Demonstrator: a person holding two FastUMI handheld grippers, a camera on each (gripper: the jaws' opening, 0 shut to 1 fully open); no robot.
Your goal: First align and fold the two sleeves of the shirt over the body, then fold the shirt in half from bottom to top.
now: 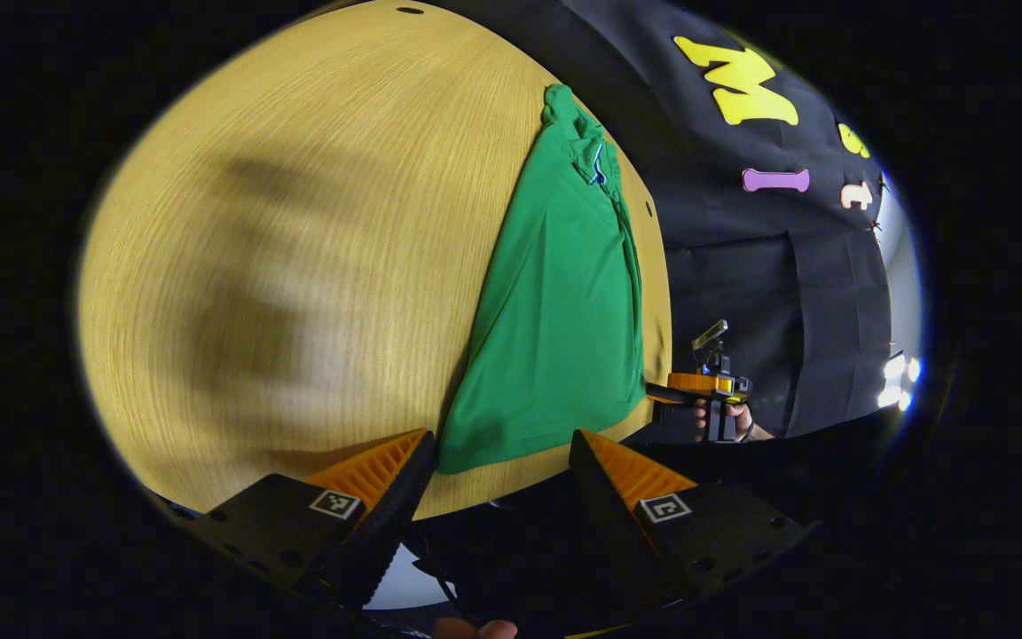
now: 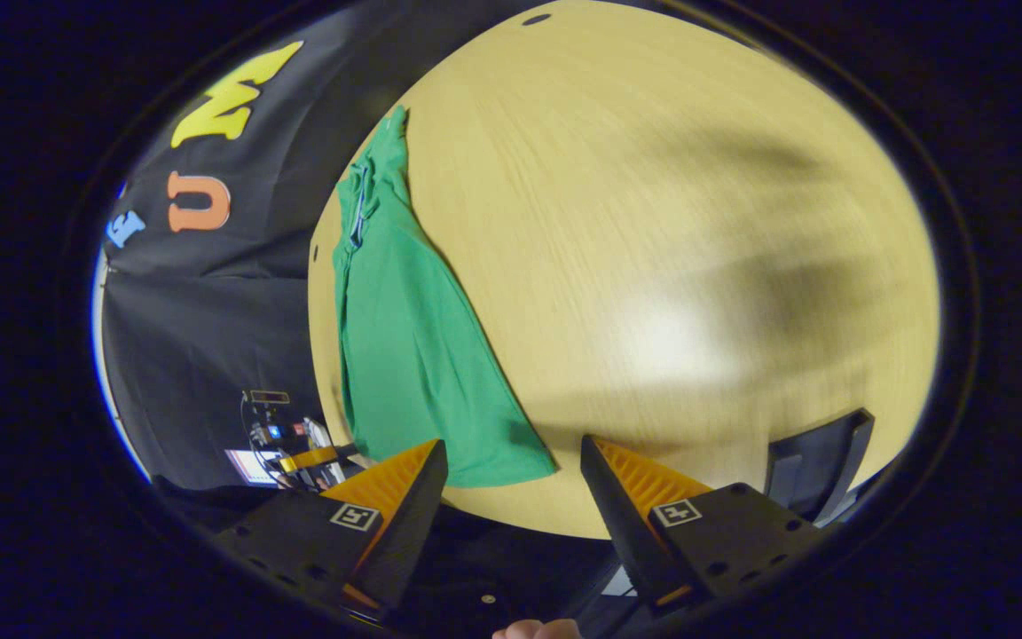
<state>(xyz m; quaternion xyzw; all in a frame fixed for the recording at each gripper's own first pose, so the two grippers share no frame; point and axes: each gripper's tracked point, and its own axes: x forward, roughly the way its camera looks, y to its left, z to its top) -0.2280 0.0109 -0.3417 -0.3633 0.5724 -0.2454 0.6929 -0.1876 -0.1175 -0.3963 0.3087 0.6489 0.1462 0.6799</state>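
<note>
Left gripper (image 1: 502, 444) spread, nothing between its fingers, above near table (image 1: 298, 266) edge. Right gripper (image 2: 511, 453) likewise spread, holding nothing. Green shirt (image 1: 564, 311) lies flat on table, narrow, collar end far.

The shirt (image 1: 555, 302) lies narrow on the table (image 1: 298, 266), but its sleeves cannot be made out — the cloth hides them or they are folded under. In the right gripper view the shirt's (image 2: 404, 346) lower corner is covered by one finger (image 2: 404, 497). The collar is too small to tell its details. Far off, the right gripper (image 1: 706, 386) is small, its jaws unclear — a hand (image 1: 724, 422) holds it, partly hidden.
</note>
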